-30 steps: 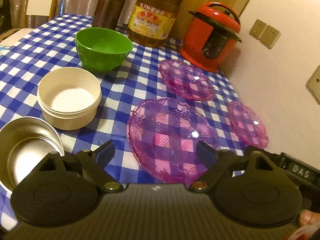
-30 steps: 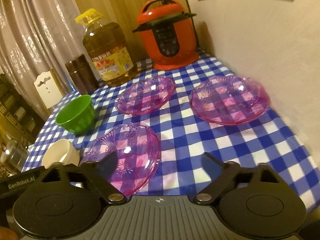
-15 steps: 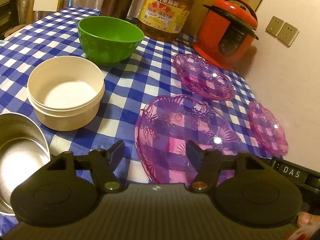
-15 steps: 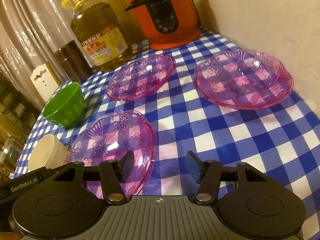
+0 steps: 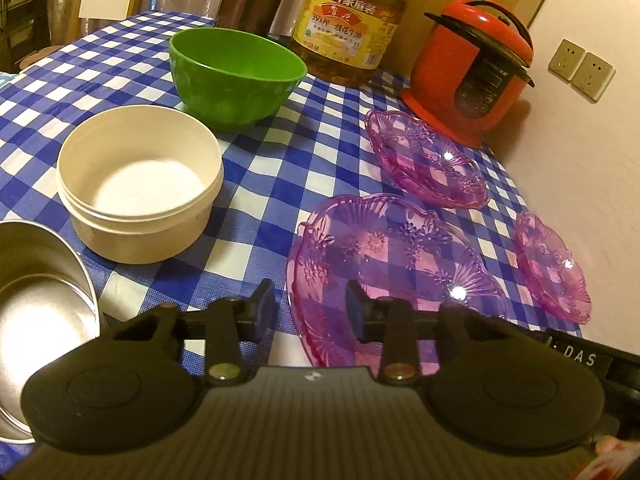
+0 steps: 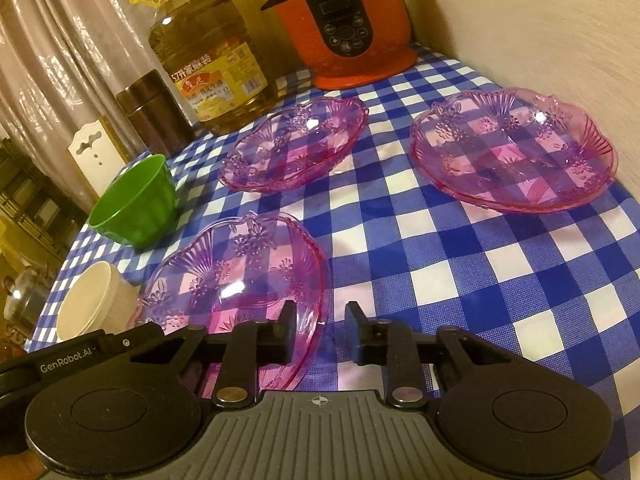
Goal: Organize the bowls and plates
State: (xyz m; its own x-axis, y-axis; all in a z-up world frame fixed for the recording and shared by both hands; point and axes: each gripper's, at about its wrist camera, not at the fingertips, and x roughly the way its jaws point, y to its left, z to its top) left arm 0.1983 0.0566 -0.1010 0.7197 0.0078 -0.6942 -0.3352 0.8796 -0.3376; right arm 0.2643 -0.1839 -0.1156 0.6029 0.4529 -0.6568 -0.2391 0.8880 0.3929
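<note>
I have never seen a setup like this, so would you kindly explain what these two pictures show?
A person holds a two-fingered grabbing tool in each hand, and each tool carries a camera looking along its fingers. One picture is from the left gripper, the other from the right gripper. On the checked tablecloth lie three pink plates, a green bowl, a cream tub and a steel bowl, with an oil bottle and red cooker behind. Both tools' fingers have just been closing around the nearest plate's rim, but nothing is gripped yet.
</note>
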